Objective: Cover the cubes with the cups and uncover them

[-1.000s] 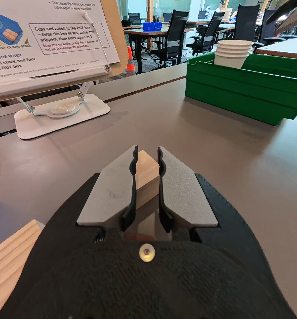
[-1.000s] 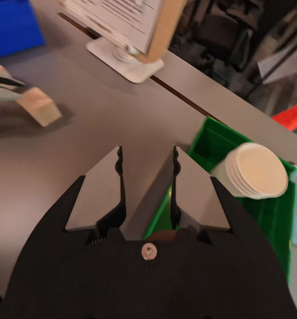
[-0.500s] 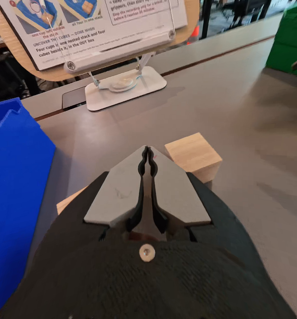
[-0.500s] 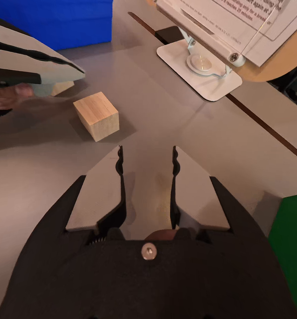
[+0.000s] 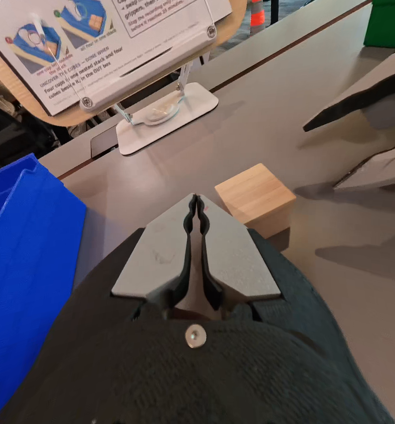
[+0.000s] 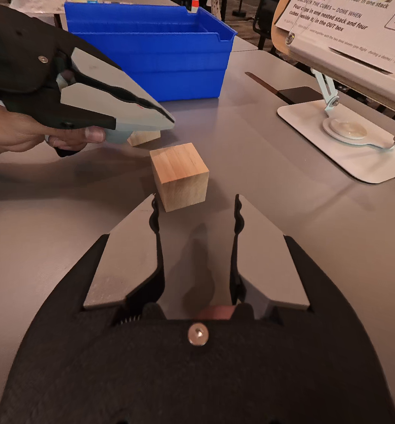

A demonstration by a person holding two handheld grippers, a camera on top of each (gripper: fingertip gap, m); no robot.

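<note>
Facing a wooden cube on the grey table, with the right gripper standing spread and bare just short of it.

Sitting far ahead and to the left of that gripper is the blue bin, the biggest thing here; ahead to the right the instruction stand is resting well clear; nearer on the left the left gripper is hanging with its tips together on nothing, over a second cube half hidden beneath it; the first cube is lying straight ahead, free on all sides; it is looking stiff, light and flat-faced, likely gripping best across two opposite side faces; no cup is showing, so covering is probably waiting on one.
</note>
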